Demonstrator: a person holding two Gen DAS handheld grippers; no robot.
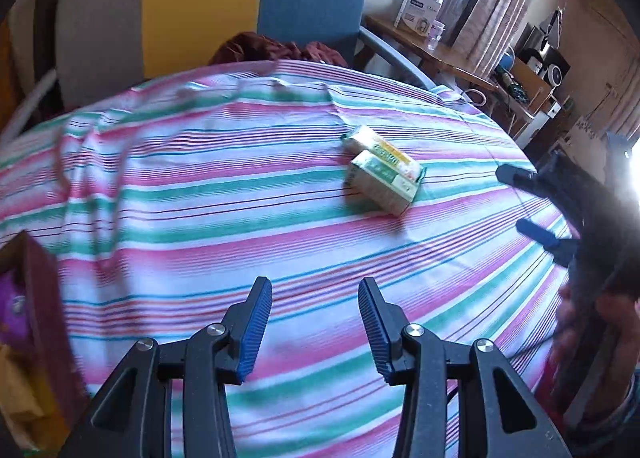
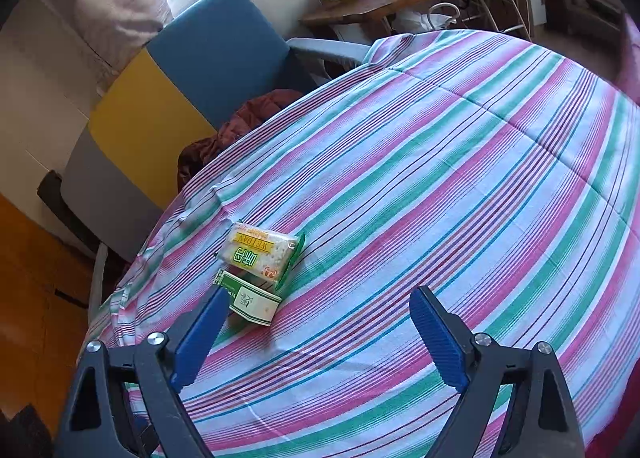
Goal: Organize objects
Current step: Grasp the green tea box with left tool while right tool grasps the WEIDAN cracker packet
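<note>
Right wrist: your right gripper (image 2: 316, 332) gapes empty; cracker pack (image 2: 260, 252) and box (image 2: 252, 300) at 11 o'clock. Left gripper (image 1: 316, 324) parted, empty.

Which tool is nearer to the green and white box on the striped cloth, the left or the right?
Right. The right tool has one finger beside the green and white box; the left tool hangs well short of it, both empty.
</note>
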